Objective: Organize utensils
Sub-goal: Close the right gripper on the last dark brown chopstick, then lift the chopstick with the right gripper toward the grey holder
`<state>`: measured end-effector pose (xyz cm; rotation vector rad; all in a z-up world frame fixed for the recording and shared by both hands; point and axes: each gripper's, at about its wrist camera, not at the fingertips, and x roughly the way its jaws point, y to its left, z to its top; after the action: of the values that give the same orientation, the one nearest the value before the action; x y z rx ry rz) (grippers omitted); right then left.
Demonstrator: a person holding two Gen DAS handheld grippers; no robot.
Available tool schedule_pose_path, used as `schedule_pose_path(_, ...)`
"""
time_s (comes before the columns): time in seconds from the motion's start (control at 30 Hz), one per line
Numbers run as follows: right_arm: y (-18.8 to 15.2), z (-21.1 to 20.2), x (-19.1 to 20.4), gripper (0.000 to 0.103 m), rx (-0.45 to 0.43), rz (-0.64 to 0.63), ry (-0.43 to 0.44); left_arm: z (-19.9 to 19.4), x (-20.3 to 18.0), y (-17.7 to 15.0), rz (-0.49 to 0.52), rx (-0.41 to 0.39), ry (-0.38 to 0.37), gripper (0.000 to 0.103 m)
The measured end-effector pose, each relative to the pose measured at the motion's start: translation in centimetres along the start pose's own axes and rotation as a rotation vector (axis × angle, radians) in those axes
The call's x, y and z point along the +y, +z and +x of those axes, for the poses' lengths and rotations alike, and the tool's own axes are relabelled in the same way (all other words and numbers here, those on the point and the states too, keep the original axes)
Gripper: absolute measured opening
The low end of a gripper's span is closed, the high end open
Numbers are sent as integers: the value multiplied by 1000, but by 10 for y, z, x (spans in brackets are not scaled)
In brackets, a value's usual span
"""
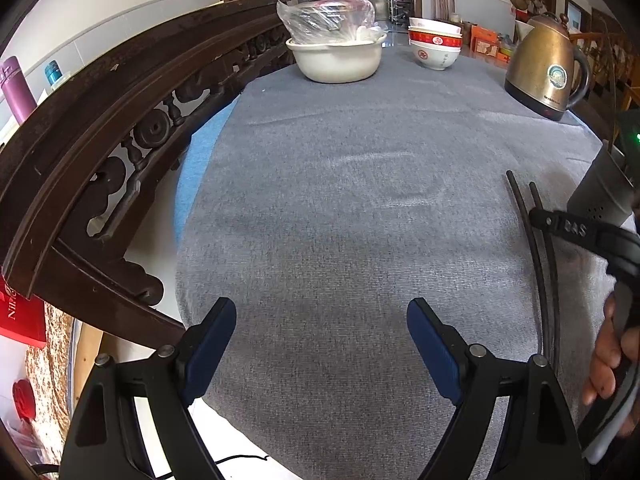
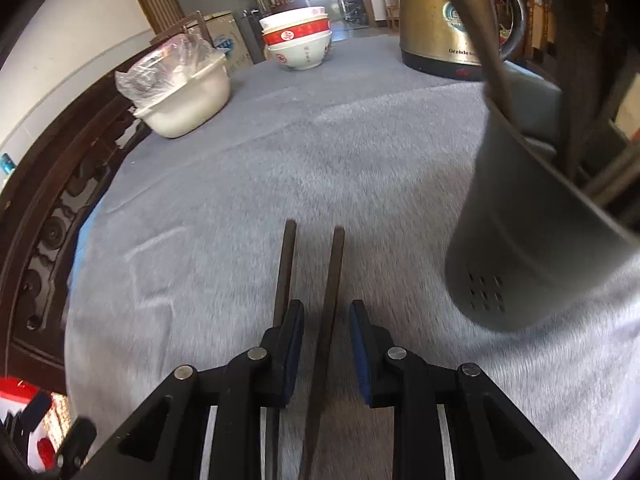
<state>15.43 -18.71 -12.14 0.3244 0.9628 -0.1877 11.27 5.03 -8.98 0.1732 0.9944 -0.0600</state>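
Note:
Two dark chopsticks [image 2: 328, 280] lie side by side on the grey cloth [image 2: 280, 168]. My right gripper [image 2: 327, 320] hangs low over them, jaws a little apart. The right chopstick runs between the pads [image 2: 362, 344] without touching them; the left chopstick [image 2: 285, 264] passes outside the left finger. A perforated metal utensil holder [image 2: 532, 240] with several handles in it stands just to the right. In the left wrist view my left gripper [image 1: 320, 320] is wide open over bare cloth, and the chopsticks [image 1: 538, 248], the right gripper [image 1: 538, 218] and the holder [image 1: 600, 192] are at the right edge.
At the far end stand a brass-coloured kettle [image 1: 544, 68], a stack of red-and-white bowls [image 1: 435, 46] and a white basin [image 1: 336, 60] with a plastic bag in it. A carved dark wooden rail [image 1: 120, 120] borders the table's left side. A hand [image 1: 608, 360] holds the right gripper.

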Motion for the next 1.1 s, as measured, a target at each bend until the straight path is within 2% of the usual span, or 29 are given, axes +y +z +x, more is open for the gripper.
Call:
schedule_pose_path(0.17, 9, 8, 9, 26, -1, -38, -59, -1, 0, 0, 5, -1, 1, 88)
schedule_pose_path(0.2, 9, 8, 10, 24, -2, -42, -65, -1, 0, 0, 5, 0, -1, 88)
schedule_pose_path(0.23, 8, 8, 11, 16, -4, -53, -73, -2, -1, 0, 5, 0, -3, 87)
schedule_pose_path(0.3, 6, 7, 11, 9, -7, -70, -70, -2, 0, 0, 3, 0, -8, 88)
schedule_pose_path(0.47, -5, -6, 8, 6, -26, -110, -13, -2, -3, 6, 2, 9, -42, 87)
schedule_pose_path(0.67, -30, -38, -2, 6, -77, -175, -6, -1, -20, 27, 39, 14, -108, 86)
schedule_pose_path(0.73, -39, -48, -10, 6, -80, -169, 19, 1, -31, 38, 63, 24, -146, 75)
schedule_pose_path(0.8, -48, -59, -21, 6, -92, -157, 30, 4, -44, 50, 90, 38, -195, 69)
schedule_pose_path(0.93, -55, -75, -43, 6, -119, -112, 49, 16, -74, 72, 137, 75, -294, 63)
schedule_pose_path(1.03, -58, -81, -61, 6, -124, -63, 66, 32, -99, 85, 174, 125, -376, 57)
schedule_pose_path(1.1, -59, -85, -75, 6, -125, -24, 78, 44, -114, 91, 187, 162, -421, 55)
